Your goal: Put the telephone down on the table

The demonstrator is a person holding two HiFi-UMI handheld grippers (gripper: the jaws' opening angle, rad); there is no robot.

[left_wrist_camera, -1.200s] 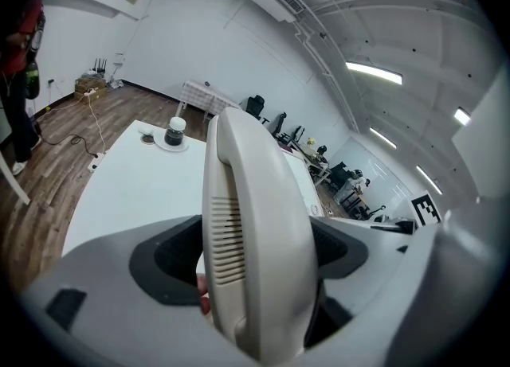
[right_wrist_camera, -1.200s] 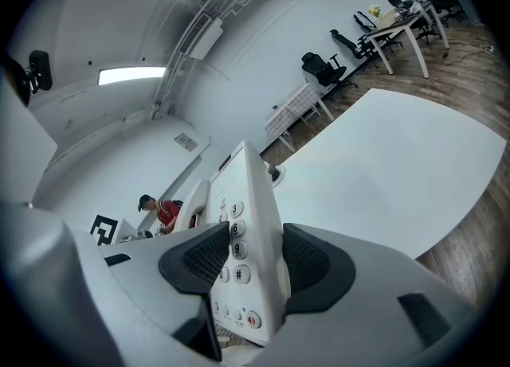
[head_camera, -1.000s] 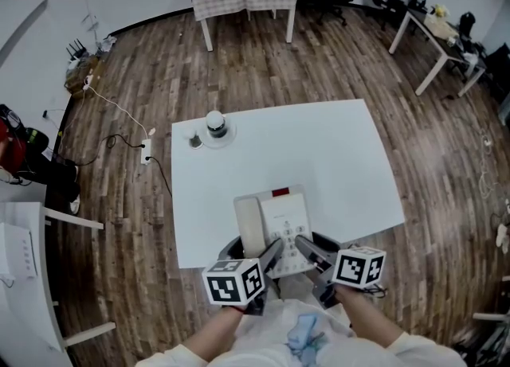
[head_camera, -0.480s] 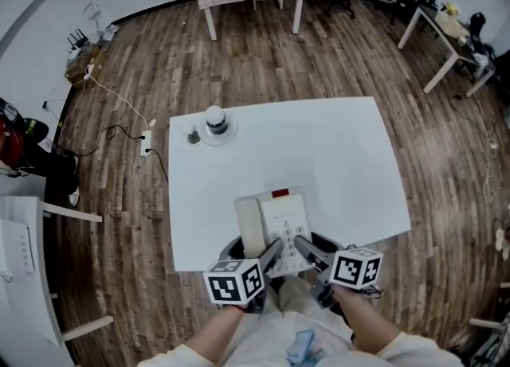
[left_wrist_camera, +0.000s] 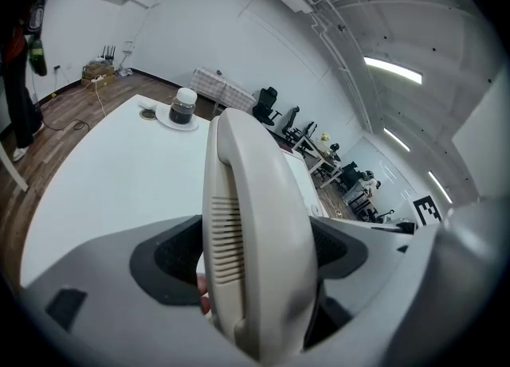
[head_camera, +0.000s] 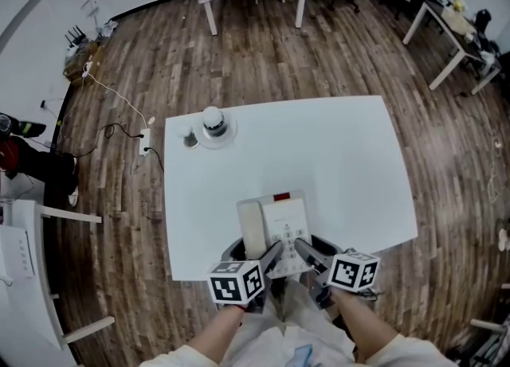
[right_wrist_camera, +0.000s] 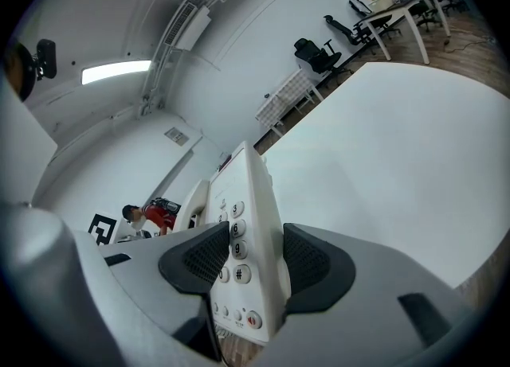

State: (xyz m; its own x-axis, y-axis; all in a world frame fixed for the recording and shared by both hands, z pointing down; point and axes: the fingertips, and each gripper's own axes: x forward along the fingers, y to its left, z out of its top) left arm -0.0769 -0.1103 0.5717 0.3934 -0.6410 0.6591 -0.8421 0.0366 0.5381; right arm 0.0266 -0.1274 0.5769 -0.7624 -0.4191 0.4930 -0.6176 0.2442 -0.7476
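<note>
Head view: the telephone [head_camera: 275, 226] sits over the near edge of the white bench [head_camera: 335, 158], with the handset [head_camera: 251, 226] on its left side and the keypad to the right. The left tool [head_camera: 272, 255] and the right tool [head_camera: 305, 249] meet it at its near end. We cannot tell here whether the base is resting on the bench or held just above it. A jar on a saucer [head_camera: 213, 122] stands well apart at the far left corner.

Left gripper view: the jaws are pinching the handset's near end, one pad on each side. White bench surface extends beyond it.

Right gripper view: the jaws are clamped across the keypad side of the base [right_wrist_camera: 247, 254], one pad against the key face and one against the underside. Wood floor shows below the near end, so we judge that end to overhang the bench edge.

Risks noted: if the tools let go here, the overhanging end could tip the telephone off the bench. If the two tools lower unevenly, the base could twist in the right tool. If the left tool opens or drifts first, the handset could lift or slide from its cradle.
</note>
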